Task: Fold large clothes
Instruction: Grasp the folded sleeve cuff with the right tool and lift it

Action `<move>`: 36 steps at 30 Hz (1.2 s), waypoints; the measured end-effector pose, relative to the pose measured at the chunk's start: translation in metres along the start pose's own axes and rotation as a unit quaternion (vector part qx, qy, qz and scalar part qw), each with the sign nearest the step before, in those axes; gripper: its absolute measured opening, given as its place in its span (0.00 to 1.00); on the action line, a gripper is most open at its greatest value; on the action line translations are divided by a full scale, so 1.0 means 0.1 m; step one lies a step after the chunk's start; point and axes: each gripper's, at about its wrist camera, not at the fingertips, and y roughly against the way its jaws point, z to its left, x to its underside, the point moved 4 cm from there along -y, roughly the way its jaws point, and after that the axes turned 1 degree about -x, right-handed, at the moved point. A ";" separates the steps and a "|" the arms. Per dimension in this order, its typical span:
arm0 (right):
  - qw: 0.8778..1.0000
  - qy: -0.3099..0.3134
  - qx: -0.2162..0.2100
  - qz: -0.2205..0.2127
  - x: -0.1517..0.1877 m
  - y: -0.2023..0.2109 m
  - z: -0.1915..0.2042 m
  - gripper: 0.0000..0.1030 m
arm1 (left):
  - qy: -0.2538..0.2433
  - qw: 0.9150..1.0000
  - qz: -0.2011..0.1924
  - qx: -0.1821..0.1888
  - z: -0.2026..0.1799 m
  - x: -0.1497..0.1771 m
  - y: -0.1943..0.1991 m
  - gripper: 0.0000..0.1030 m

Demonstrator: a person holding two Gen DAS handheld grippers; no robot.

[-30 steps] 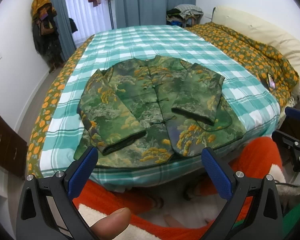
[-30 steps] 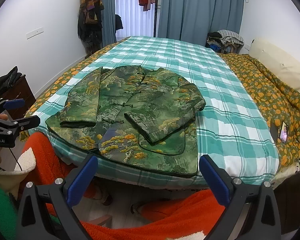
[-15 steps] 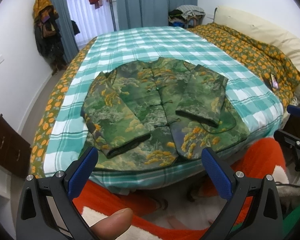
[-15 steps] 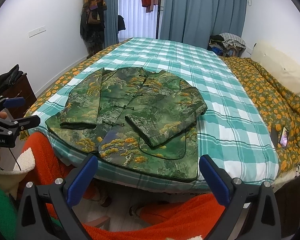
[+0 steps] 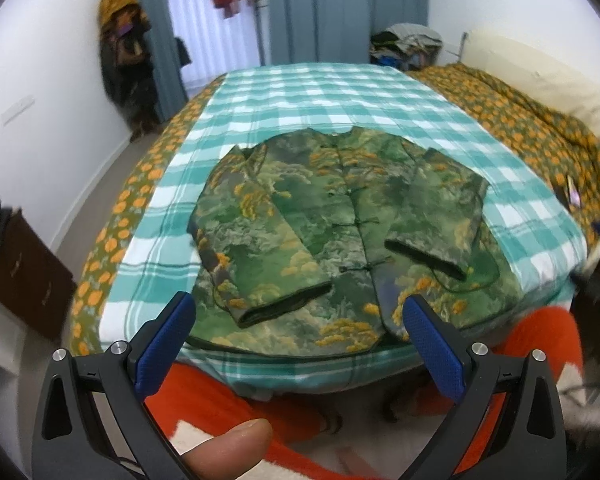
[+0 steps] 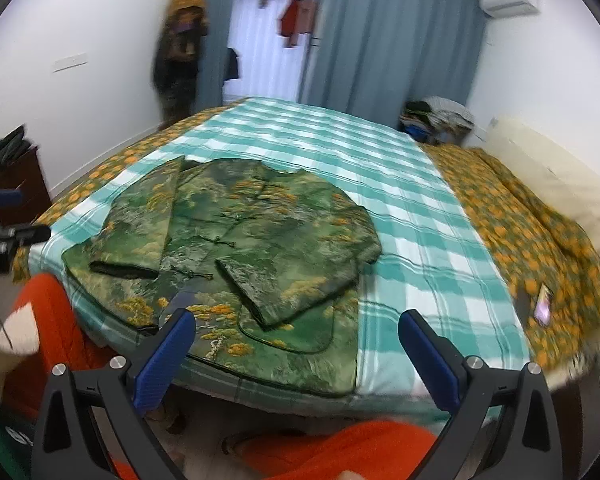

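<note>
A green jacket with a yellow landscape print (image 5: 336, 224) lies flat on the teal checked bed sheet (image 5: 324, 96), front up, both sleeves folded in over the chest. It also shows in the right wrist view (image 6: 244, 248). My left gripper (image 5: 300, 320) is open and empty, held just short of the jacket's hem at the near bed edge. My right gripper (image 6: 296, 336) is open and empty, over the jacket's right hem corner. The left gripper shows at the left edge of the right wrist view (image 6: 4, 224).
An orange-flowered quilt (image 6: 532, 216) covers the bed's right side, with a phone (image 6: 544, 304) on it. A dark cabinet (image 5: 24, 268) stands left of the bed. Clothes hang on the far wall (image 5: 124, 52). The person's orange trousers (image 5: 236, 400) are below the bed edge.
Both grippers have moved forward and up toward the bed, so the jacket looks closer and the view has tilted. Both stay open. The jacket has not moved.
</note>
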 end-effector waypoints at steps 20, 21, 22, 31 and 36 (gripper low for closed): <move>0.979 0.089 -0.060 0.171 0.06 -2.59 0.31 0.34 | 0.025 0.998 0.016 -0.047 0.36 0.42 -0.01 1.00; 0.982 0.067 -0.068 0.163 0.02 -2.52 0.27 0.16 | 0.013 0.998 0.020 -0.057 0.36 0.46 -0.04 1.00; 0.985 0.056 -0.066 0.149 -0.03 -2.40 0.24 0.13 | 0.009 0.998 0.024 -0.061 0.36 0.48 -0.07 1.00; 0.998 -0.059 0.010 0.014 -0.42 -1.09 -0.87 0.11 | 0.011 0.998 0.043 -0.034 0.34 0.51 -0.30 1.00; 0.986 -0.129 0.107 0.009 -0.33 -0.68 -1.91 0.11 | -0.019 0.998 0.035 -0.051 0.38 0.41 -0.45 1.00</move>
